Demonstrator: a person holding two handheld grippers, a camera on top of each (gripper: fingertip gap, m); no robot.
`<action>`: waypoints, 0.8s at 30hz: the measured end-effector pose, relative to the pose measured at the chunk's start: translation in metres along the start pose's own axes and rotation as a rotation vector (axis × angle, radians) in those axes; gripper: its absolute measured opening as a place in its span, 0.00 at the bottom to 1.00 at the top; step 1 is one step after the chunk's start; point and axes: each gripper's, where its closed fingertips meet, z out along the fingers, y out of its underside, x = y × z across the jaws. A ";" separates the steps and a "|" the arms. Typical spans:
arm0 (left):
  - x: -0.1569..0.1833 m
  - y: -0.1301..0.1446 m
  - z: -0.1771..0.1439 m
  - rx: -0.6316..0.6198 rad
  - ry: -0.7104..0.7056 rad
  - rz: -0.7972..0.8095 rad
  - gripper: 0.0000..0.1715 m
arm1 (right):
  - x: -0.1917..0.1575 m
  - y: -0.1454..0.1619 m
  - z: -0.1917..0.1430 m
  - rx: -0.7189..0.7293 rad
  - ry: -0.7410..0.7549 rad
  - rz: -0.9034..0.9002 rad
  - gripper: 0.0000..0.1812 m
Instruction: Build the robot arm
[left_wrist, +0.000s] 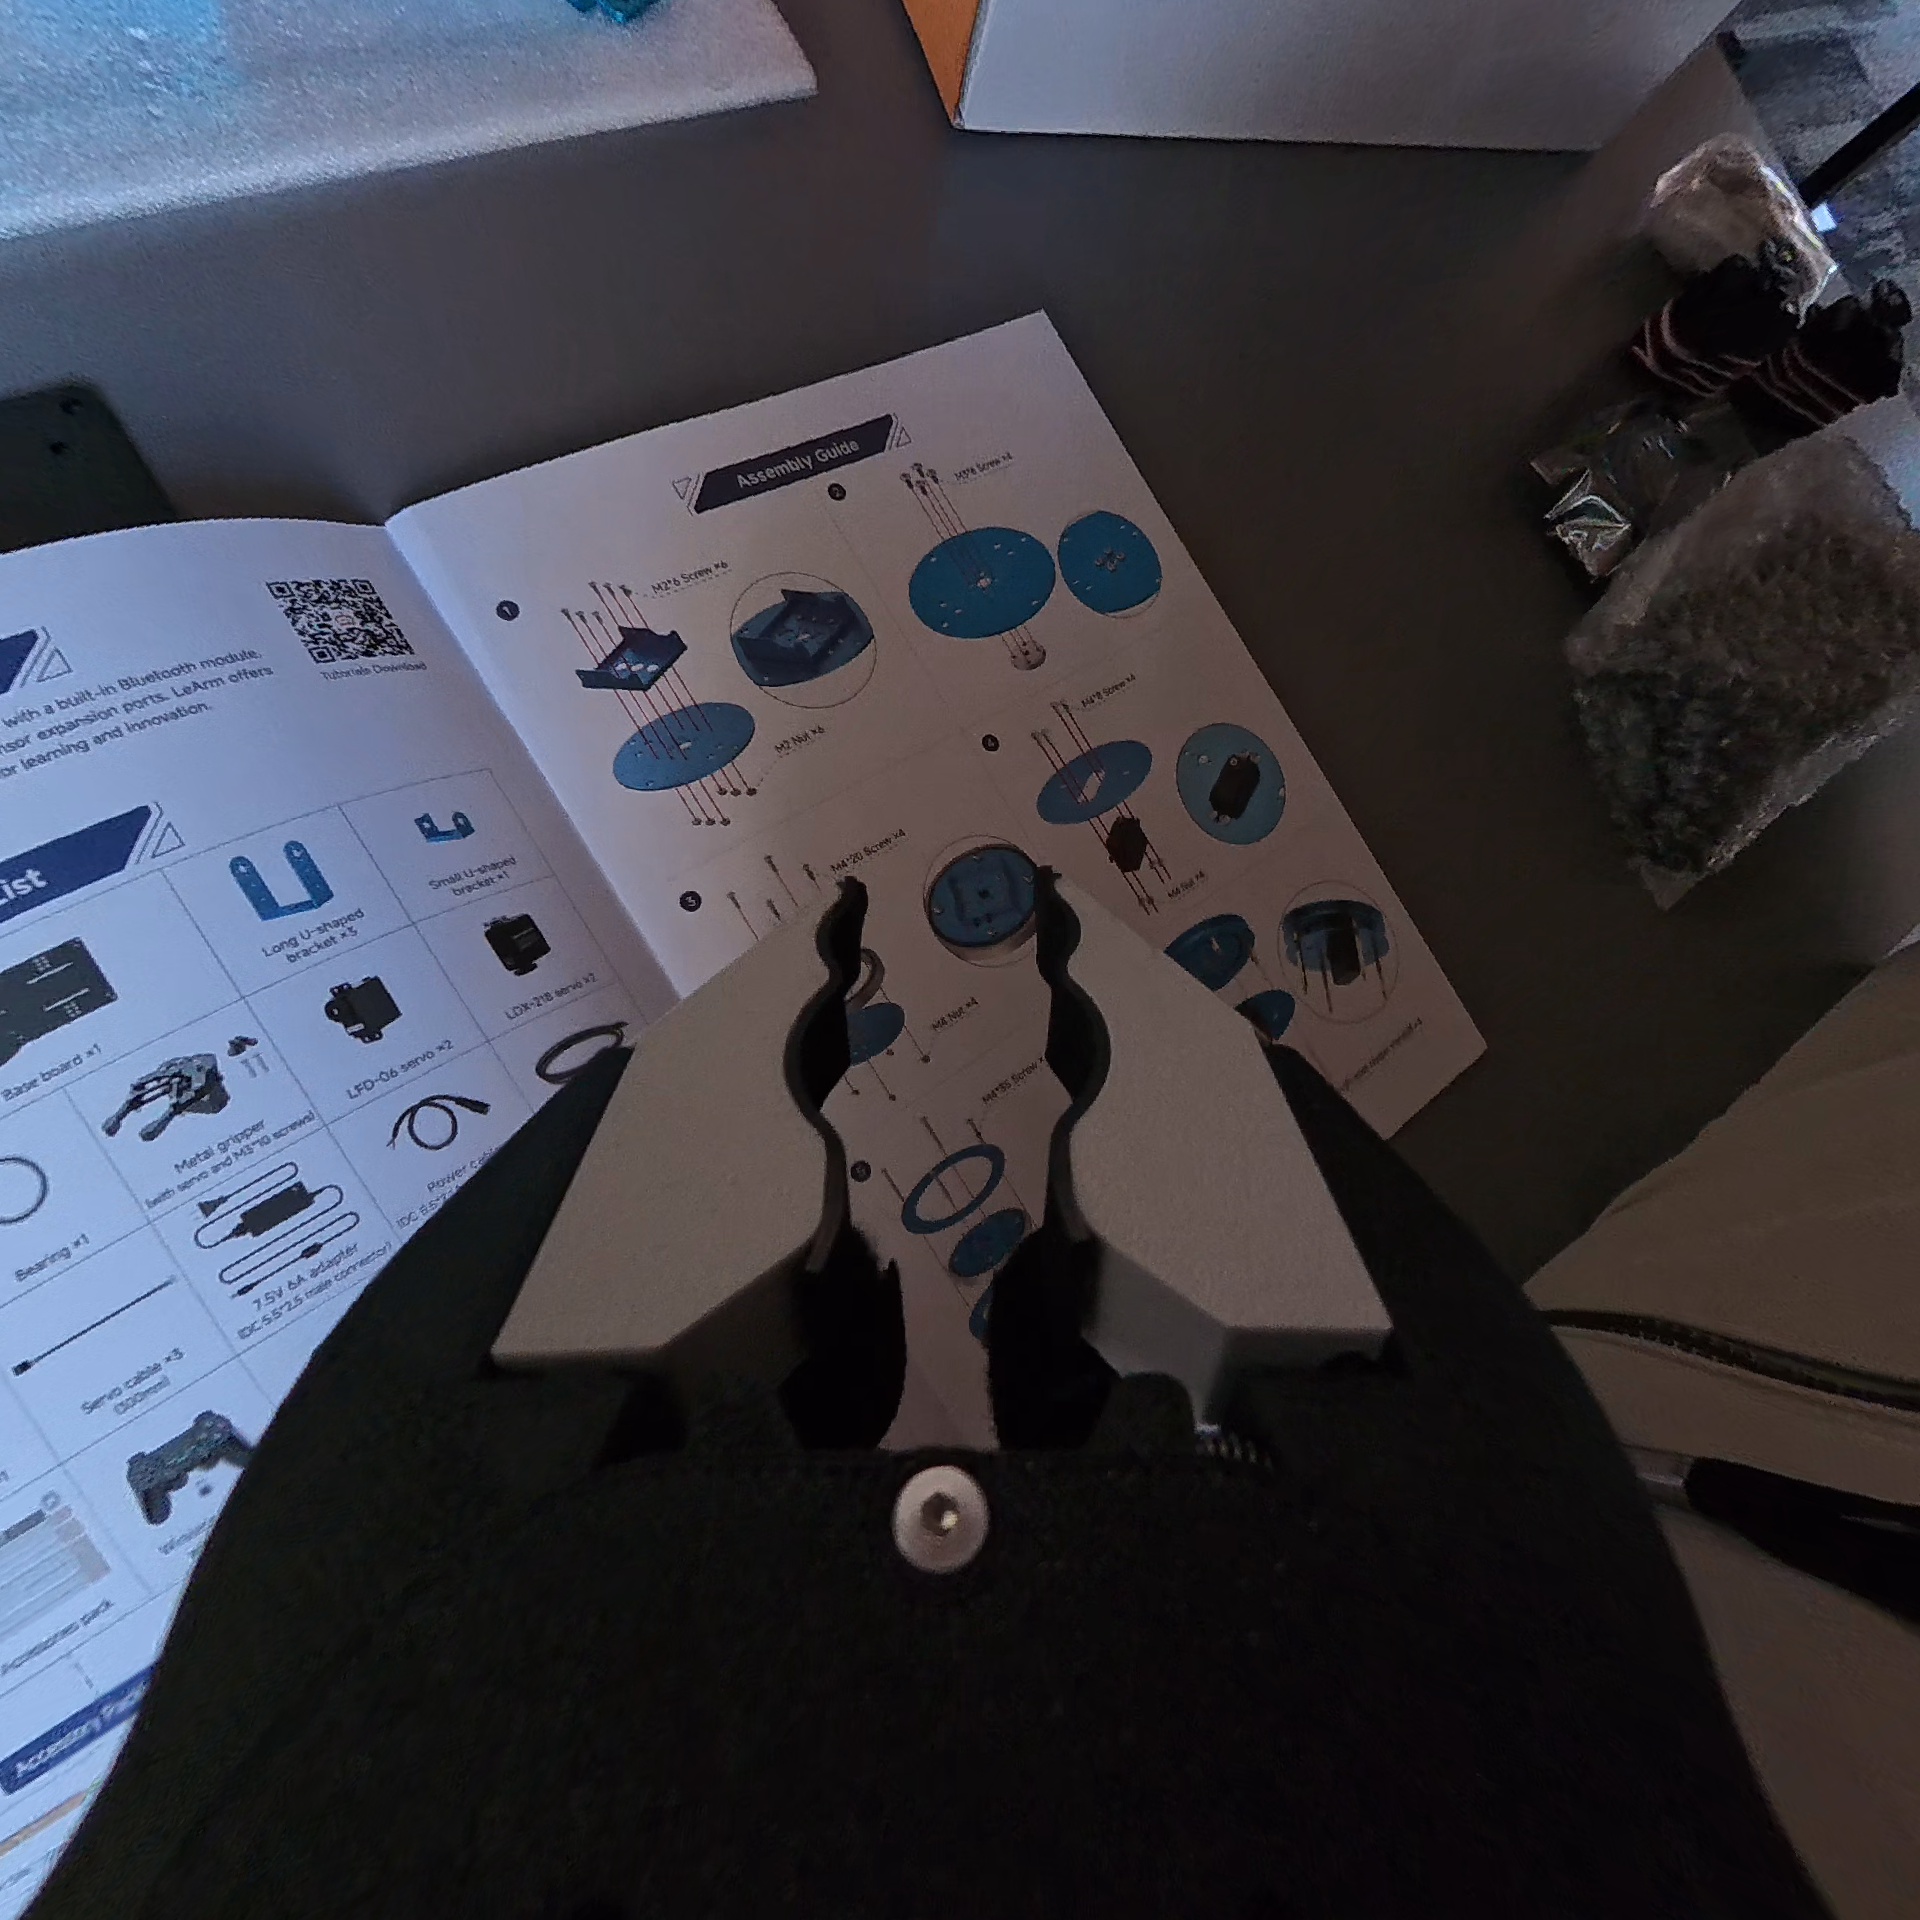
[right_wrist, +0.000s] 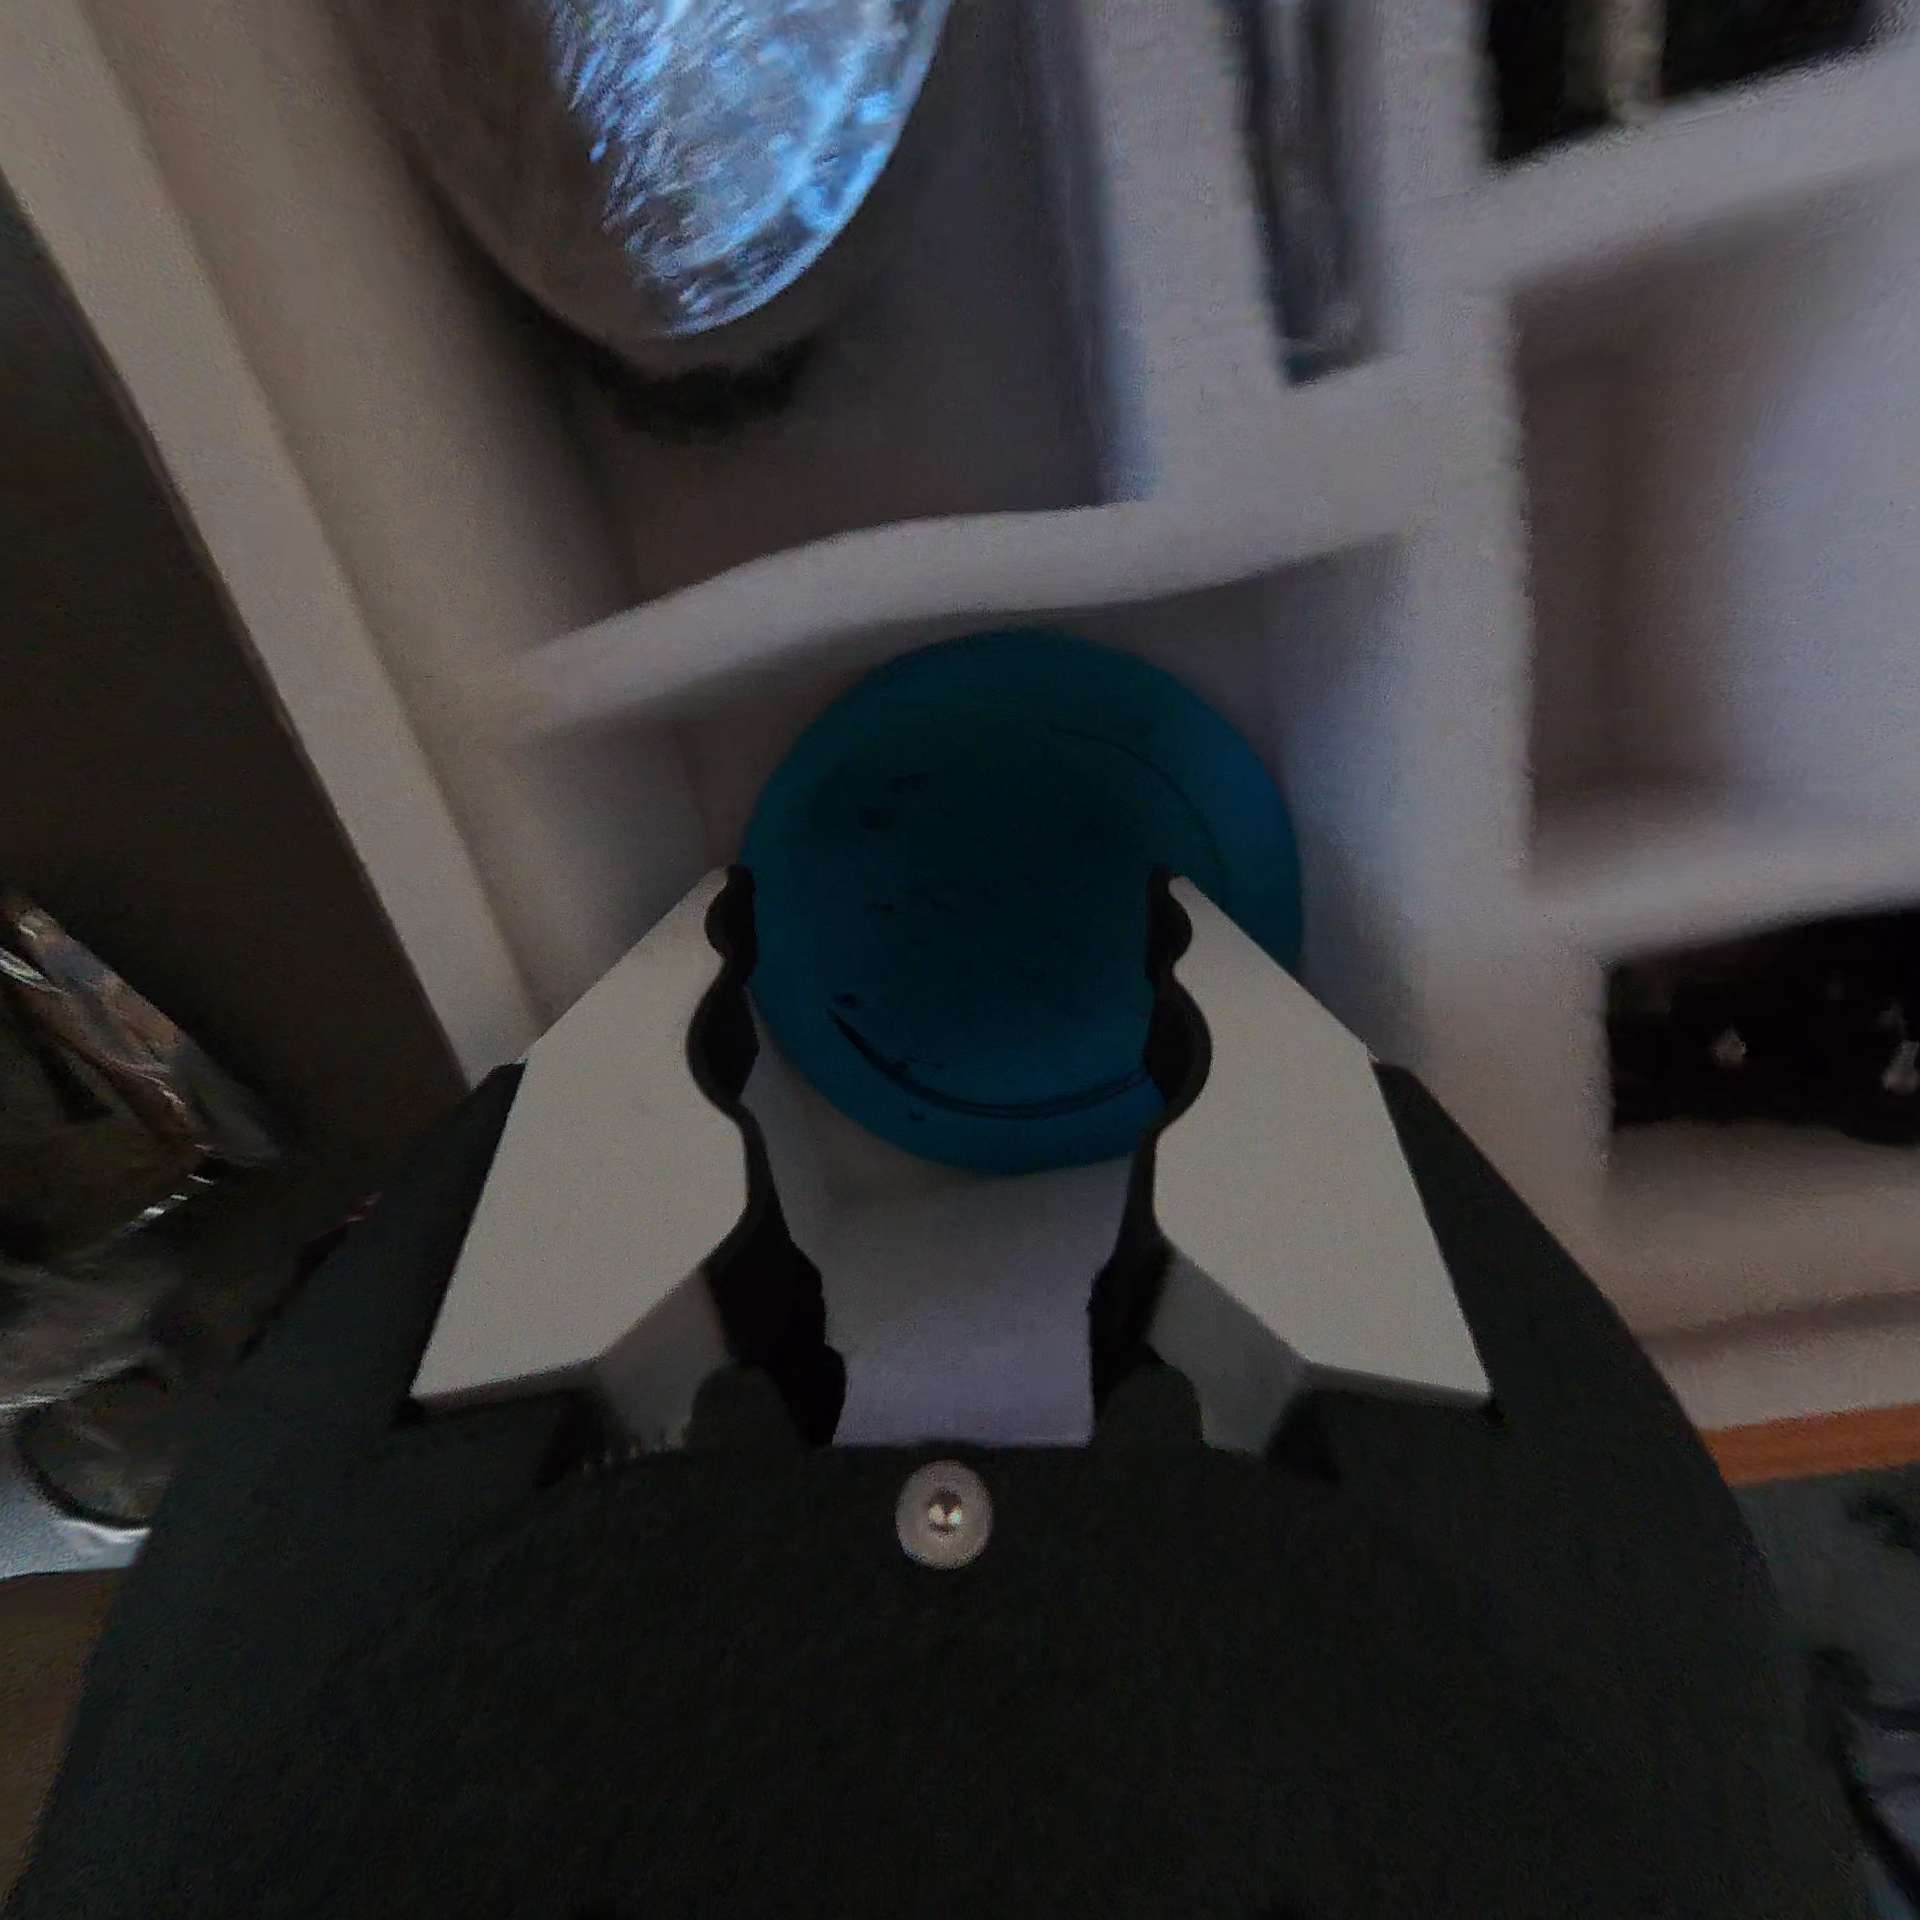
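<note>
Left gripper (left_wrist: 948, 883) hangs above the open booklet (left_wrist: 727, 790), which lies flat on the grey table (left_wrist: 1299, 343), pages up for reading; fingers spread, holding nothing, bagged parts (left_wrist: 1745, 665) at 2 o'clock. Right gripper (right_wrist: 951, 883) is spread over a blue disc (right_wrist: 1023, 831) lying in a white foam tray (right_wrist: 1143, 561). Whether its fingertips touch the disc cannot be told.

The left wrist view looks steeply down, near an open booklet (left_wrist: 727, 727) on the table (left_wrist: 623, 343). The right wrist view looks close onto a blue disc (right_wrist: 987, 883) in a white tray (right_wrist: 1455, 623). They share nothing clearly.
</note>
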 end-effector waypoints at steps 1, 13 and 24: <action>0.000 0.000 0.002 -0.004 0.006 -0.005 0.19 | -0.002 0.001 0.004 -0.015 0.020 -0.044 0.41; 0.013 -0.004 0.011 -0.029 0.016 0.003 0.19 | 0.000 -0.007 0.022 -0.014 -0.012 -0.155 0.43; 0.019 -0.005 0.015 -0.041 0.009 0.020 0.19 | -0.001 0.006 0.018 -0.051 -0.013 -0.177 0.38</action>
